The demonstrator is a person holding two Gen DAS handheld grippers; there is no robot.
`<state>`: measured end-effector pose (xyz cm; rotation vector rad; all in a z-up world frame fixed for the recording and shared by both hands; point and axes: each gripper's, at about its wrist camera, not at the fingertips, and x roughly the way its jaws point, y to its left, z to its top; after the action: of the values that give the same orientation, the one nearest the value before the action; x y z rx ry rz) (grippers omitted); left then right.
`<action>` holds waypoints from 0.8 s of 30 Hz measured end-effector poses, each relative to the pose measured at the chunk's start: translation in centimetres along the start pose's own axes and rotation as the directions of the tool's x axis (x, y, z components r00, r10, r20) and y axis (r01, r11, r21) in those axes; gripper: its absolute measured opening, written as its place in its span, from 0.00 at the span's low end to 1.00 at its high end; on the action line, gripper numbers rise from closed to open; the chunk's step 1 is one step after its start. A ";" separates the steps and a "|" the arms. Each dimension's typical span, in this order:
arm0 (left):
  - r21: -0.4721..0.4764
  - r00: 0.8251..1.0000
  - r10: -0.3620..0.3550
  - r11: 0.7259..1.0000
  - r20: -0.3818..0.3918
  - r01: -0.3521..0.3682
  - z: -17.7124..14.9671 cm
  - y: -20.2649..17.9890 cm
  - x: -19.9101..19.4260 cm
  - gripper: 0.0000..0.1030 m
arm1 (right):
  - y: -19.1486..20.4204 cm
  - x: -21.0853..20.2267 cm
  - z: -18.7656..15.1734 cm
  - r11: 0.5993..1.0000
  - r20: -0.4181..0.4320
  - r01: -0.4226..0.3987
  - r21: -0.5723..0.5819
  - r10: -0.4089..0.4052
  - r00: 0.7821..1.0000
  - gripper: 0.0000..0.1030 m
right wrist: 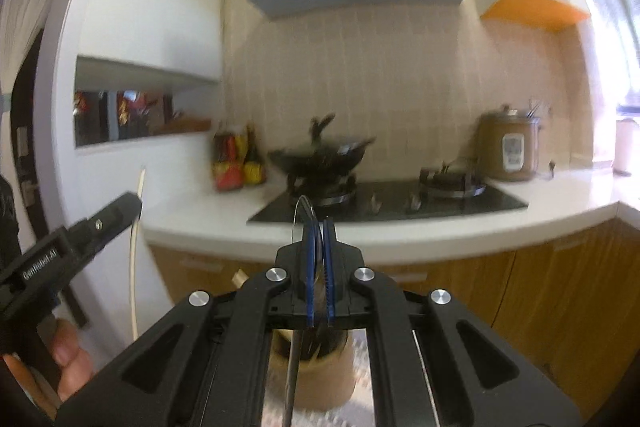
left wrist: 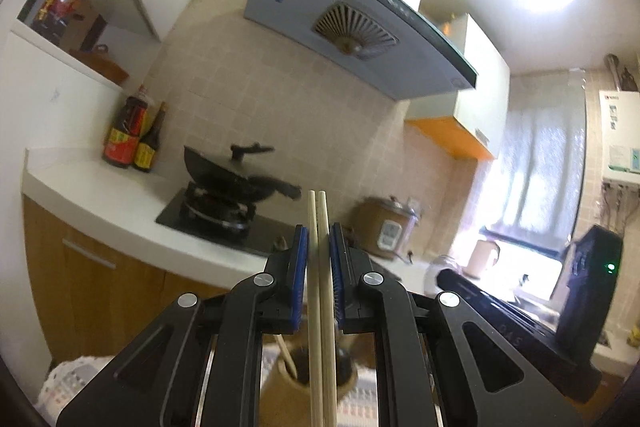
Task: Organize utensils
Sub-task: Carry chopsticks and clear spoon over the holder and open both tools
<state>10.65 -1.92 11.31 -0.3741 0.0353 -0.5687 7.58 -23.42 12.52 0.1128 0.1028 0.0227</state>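
The left claw (left wrist: 319, 259) is clamped on a pair of wooden chopsticks (left wrist: 321, 291), the two sticks side by side between the blue pads, their long axis running 6 to 12 o'clock through the left wrist view; the upper ends stand clear above the pads and the lower ends hang toward the brown utensil holder (left wrist: 308, 379) below. That holder stands on a patterned cloth (left wrist: 72, 383) and already has a stick leaning in it at about 11 o'clock. To do this step well, I would keep the pair vertical and parallel — any tilt risks one stick slipping past the other — and keep the tips over the holder's mouth. To the right, the right claw (right wrist: 319, 259) is closed on a thin metal utensil (right wrist: 298, 307); its wire-like loop rises above the pads toward 12 o'clock and its dark shaft drops to 6 o'clock, over the same holder. What kind of utensil it is I cannot tell. Its grip looks thin, so it wants a slow, straight carry. Behind both lies the white worktop (right wrist: 400, 239) with a wok (right wrist: 320, 155) on the hob.
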 end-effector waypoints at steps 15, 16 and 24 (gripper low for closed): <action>-0.067 0.995 0.081 0.995 0.060 -0.077 -2.0 0.8 8.1 0.10 | -0.4 5.5 -1.5 0.997 0.088 0.070 -0.015 -0.068 0.994 0.03; -0.065 0.994 0.088 0.994 0.062 -0.084 -2.2 0.9 8.4 0.10 | -0.5 5.7 -1.6 0.997 0.094 0.074 -0.013 -0.072 0.993 0.03; -0.043 0.981 0.148 0.989 0.122 -0.144 -2.7 0.5 9.6 0.10 | -1.8 6.6 -2.6 0.996 0.104 0.085 0.018 -0.086 0.991 0.03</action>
<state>18.64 -7.49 9.31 -0.4360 -0.0474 -0.3990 13.94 -24.73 9.08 0.1228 0.0034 -0.0693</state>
